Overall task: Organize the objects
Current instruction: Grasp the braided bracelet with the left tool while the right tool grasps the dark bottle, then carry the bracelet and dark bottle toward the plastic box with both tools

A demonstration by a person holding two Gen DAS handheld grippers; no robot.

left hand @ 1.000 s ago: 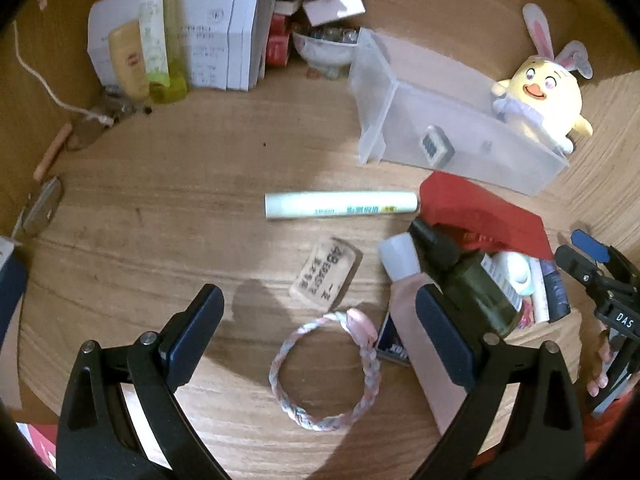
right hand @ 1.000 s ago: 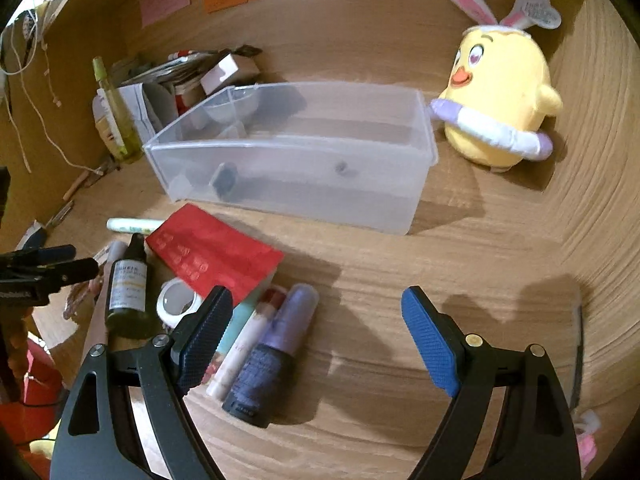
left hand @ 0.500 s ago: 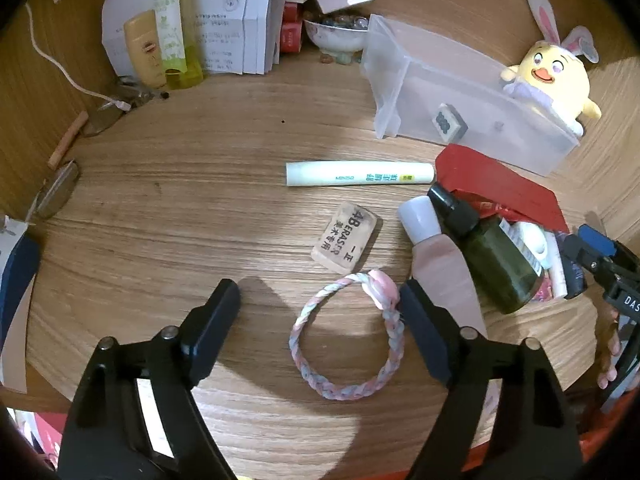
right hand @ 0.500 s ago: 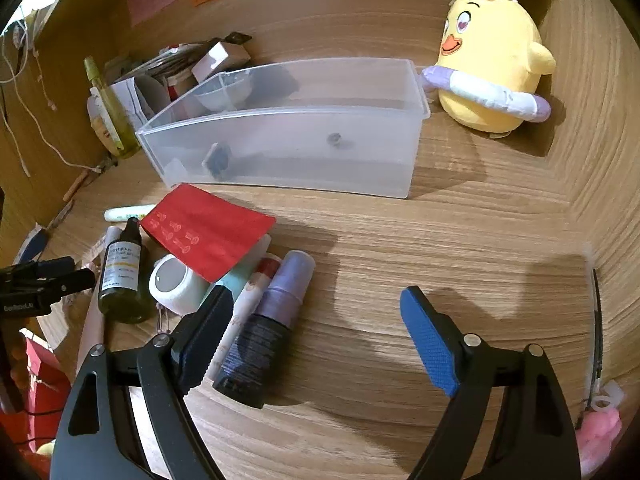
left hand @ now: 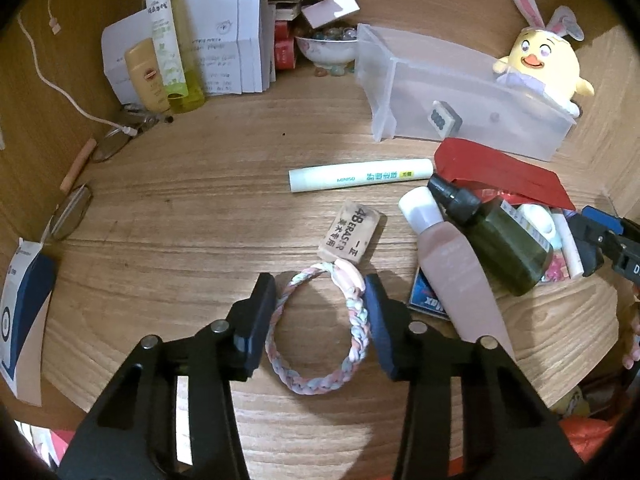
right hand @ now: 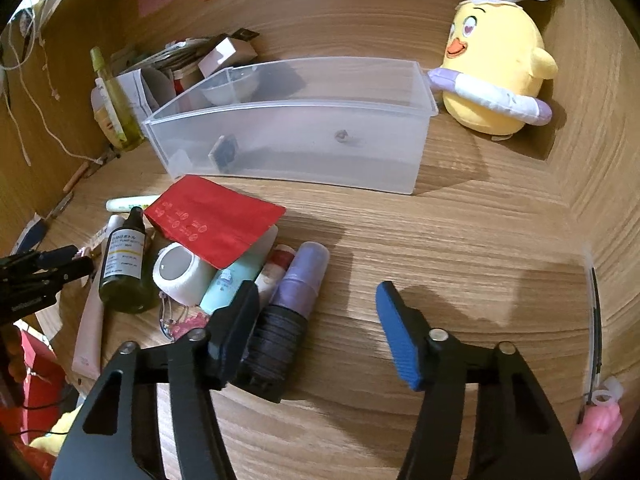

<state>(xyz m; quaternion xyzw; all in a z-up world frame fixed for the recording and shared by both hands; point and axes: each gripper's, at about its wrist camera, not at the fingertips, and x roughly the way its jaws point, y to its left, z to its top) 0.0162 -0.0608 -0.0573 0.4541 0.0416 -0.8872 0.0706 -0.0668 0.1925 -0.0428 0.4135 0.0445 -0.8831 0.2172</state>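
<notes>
Left gripper (left hand: 320, 300): jaws are closing and stand much narrower than a second ago; the braided bracelet (left hand: 316, 332) lies between them, both pads at or just touching its outer edges; firm pressure cannot be confirmed.
Right gripper (right hand: 316, 308): jaws are closing, narrower than a second ago; the purple spray bottle (right hand: 288, 308) lies against the left pad, the blue right pad stands apart from it.
Bracelet location: on the wooden desk (left hand: 200, 220), 6 o'clock of the eraser (left hand: 349, 233).
Surroundings: white tube (left hand: 360, 175) at 12 o'clock of the eraser; pink tube (left hand: 452, 264) and dark green bottle (left hand: 500, 240) at 3 o'clock; translucent bin (right hand: 296, 128) at 12 o'clock of the red envelope (right hand: 216, 220).
Obstruction: the eraser nearly touches the bracelet's pink knot.
Hidden: items under the envelope are partly covered; the bin's small contents are hard to identify.
</notes>
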